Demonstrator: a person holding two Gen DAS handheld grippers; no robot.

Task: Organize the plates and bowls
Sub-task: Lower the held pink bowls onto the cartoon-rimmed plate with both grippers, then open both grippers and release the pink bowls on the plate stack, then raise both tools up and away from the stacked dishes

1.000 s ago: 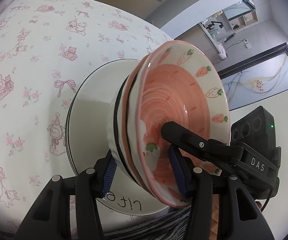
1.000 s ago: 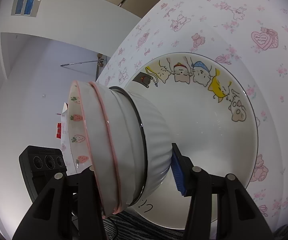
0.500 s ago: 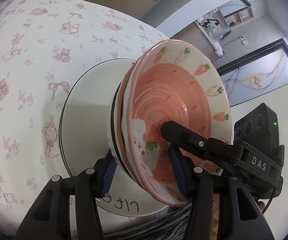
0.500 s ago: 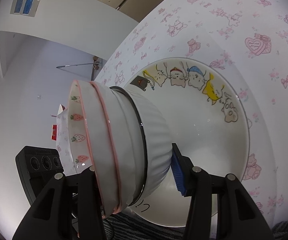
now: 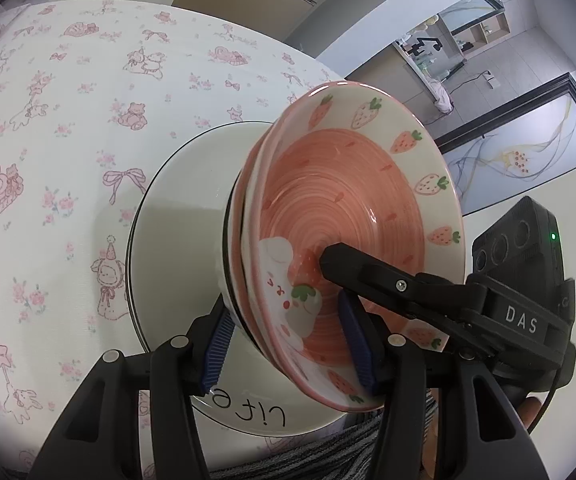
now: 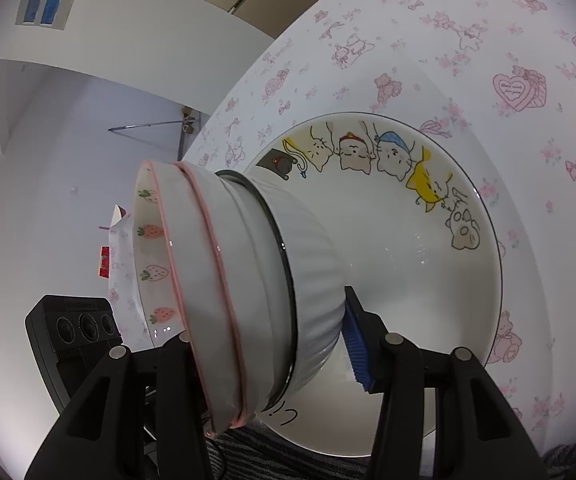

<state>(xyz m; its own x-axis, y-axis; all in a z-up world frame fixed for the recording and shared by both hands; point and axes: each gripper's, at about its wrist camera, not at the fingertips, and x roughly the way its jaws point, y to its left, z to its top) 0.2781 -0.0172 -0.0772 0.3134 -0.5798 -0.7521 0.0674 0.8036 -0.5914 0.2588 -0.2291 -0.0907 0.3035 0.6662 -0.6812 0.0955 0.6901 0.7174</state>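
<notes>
Three nested bowls form a stack (image 5: 339,208): two pink-rimmed strawberry bowls sit inside a white ribbed bowl (image 6: 311,272). My left gripper (image 5: 286,346) is shut on the stack, one blue pad under the white bowl's base and the other inside the top bowl. My right gripper (image 6: 270,340) clamps the same stack from the other side; one of its fingers (image 5: 367,272) reaches into the top bowl, and its blue pad (image 6: 355,340) presses on the ribbed underside. Behind the stack lies a large white cat plate (image 6: 427,280). Whether the stack touches it I cannot tell.
The plate (image 5: 180,220) lies on a table covered by a white cloth with pink prints (image 5: 48,120). Beyond the table's far edge (image 5: 307,60) is open room floor. A grey striped fabric (image 5: 327,456) shows at the near edge, below the plate.
</notes>
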